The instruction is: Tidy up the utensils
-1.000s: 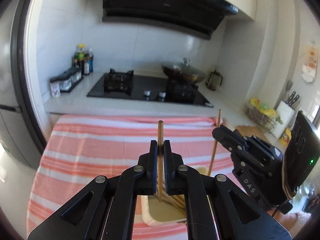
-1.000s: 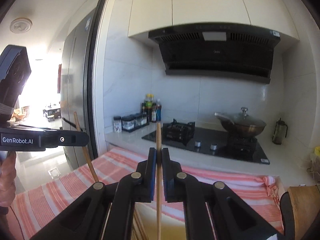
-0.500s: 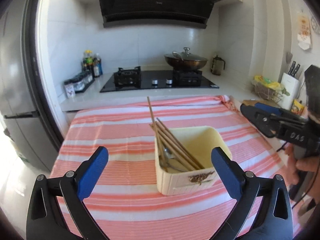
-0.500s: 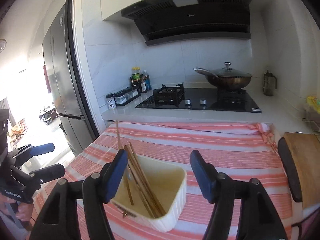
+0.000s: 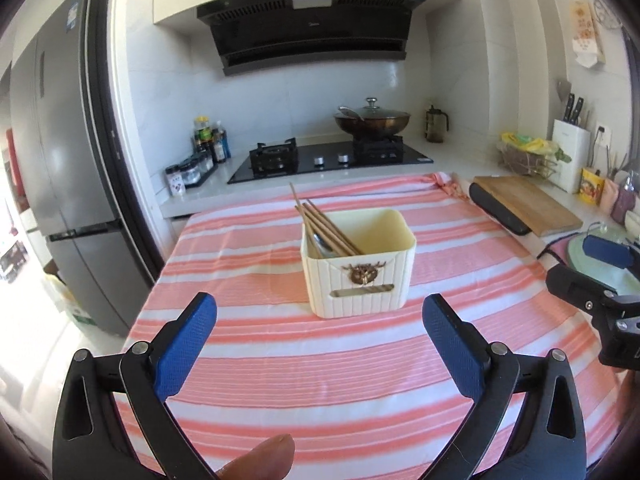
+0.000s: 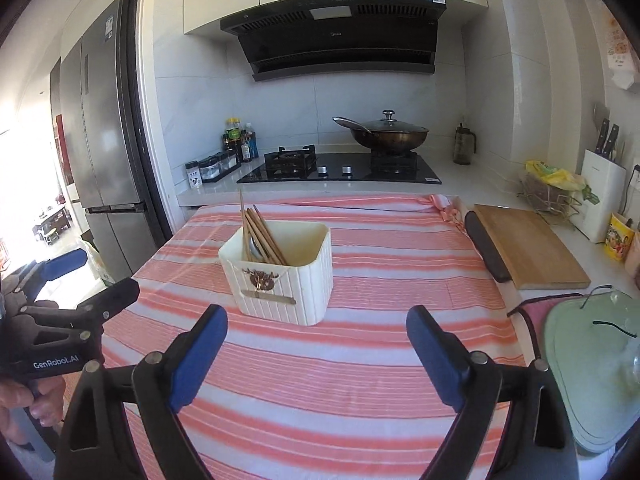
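A cream ribbed utensil holder [image 5: 360,276] [image 6: 280,284] stands on the pink striped tablecloth [image 5: 320,380]. Several wooden chopsticks [image 5: 324,226] [image 6: 260,232] lean in its left side, beside a metal spoon [image 5: 320,244]. My left gripper [image 5: 319,308] is open and empty, a short way back from the holder. My right gripper [image 6: 317,317] is also back from the holder, its jaws opening with nothing between them. Each gripper shows at the edge of the other's view: the right gripper [image 5: 600,276], the left gripper [image 6: 68,300].
A wooden chopping board [image 5: 524,208] lies at the table's right edge, with a pale green board [image 6: 592,360] nearer. Behind are a gas hob [image 5: 328,156] with a lidded wok [image 5: 372,122], condiment bottles [image 5: 208,140], a knife block [image 5: 570,152] and a fridge [image 5: 60,160] at left.
Both grippers were shut on upright chopsticks over the holder. They have opened, let the chopsticks drop into the holder, and drawn back from it.
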The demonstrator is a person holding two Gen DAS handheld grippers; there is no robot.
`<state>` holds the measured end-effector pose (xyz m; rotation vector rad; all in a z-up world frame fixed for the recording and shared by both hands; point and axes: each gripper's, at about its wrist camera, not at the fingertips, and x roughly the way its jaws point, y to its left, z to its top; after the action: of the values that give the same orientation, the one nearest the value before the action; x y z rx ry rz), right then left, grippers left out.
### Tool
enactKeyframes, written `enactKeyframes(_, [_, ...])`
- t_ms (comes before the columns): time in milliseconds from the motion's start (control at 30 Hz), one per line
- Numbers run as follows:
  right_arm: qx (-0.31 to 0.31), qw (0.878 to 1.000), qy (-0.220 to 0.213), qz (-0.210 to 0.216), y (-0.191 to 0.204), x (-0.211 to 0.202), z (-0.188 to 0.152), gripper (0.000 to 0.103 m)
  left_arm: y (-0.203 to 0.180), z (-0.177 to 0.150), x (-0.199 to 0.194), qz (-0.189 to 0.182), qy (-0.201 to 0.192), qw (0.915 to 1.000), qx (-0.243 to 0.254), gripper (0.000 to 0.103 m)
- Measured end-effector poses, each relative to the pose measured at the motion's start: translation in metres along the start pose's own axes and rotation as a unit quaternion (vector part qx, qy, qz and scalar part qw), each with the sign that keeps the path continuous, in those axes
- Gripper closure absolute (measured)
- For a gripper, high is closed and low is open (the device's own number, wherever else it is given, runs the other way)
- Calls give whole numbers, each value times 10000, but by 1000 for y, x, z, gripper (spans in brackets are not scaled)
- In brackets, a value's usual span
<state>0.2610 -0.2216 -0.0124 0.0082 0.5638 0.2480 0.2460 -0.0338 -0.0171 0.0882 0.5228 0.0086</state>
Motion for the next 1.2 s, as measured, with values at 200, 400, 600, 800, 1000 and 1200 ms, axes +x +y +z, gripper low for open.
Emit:
enactKeyframes(200, [-116, 9998, -91, -152, 17, -34, -12, 10, 3, -10, -21, 31, -34, 10000, -60, 0])
enactKeyframes(400, [-243, 9996, -106, -46, 33, -44, -15, 10, 6, -11, -37, 273, -110, 9995, -105, 0])
enactKeyframes(600, [-318, 9994, -149, 13, 43, -53, -15, 10, 10, -12, -52, 311, -171, 9992, -163, 0])
enactKeyframes(800, [-361, 9992, -191, -15, 47, -66, -13, 10, 14, -9, -64, 168, -254, 9992, -262, 0])
enactKeyframes(1000, [-368, 9990, -246, 14, 49, -75, -14, 10, 18, -7, -66, 101, -147, 9991, -384, 0])
enactKeyframes(1200, [-343, 9991, -236, 19, 49, -76, -13, 10, 19, -8, -68, 197, -96, 9992, -323, 0])
